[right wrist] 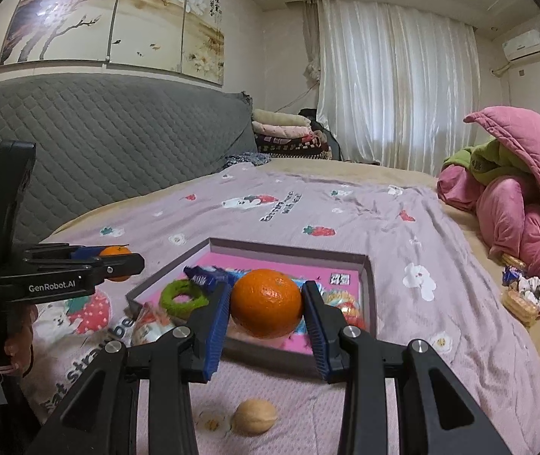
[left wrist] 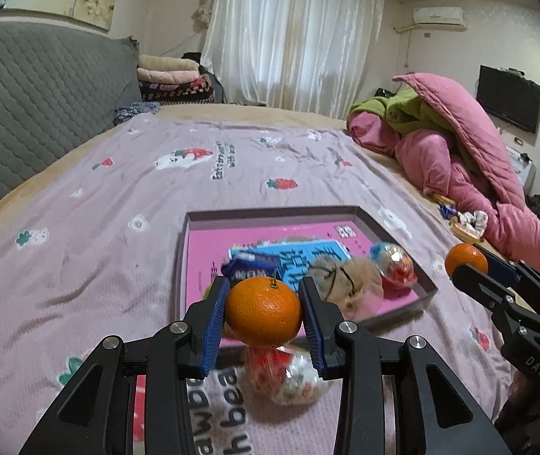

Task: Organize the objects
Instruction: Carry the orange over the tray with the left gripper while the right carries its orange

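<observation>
Both grippers are clamped on oranges: left gripper (left wrist: 264,313) on one orange (left wrist: 263,311), right gripper (right wrist: 266,305) on another orange (right wrist: 266,302), above the box (left wrist: 395,235), which holds snack packets (left wrist: 254,263), a fuzzy ball (left wrist: 345,284) and a green ring (right wrist: 182,297).

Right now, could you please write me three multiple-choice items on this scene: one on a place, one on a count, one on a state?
1. Where does the walnut lie?
A. in the tray
B. on the bedsheet, outside the tray
C. on the pink quilt

2. How many oranges are held in all?
A. one
B. two
C. three

3. How is the green ring?
A. gripped
C. hanging
B. lying in the tray

Answers: 1 B, it sits on the sheet nearer than the tray's rim. 2 B, the left gripper and right gripper each clamp one orange. 3 B, it rests in the tray, untouched.
</observation>
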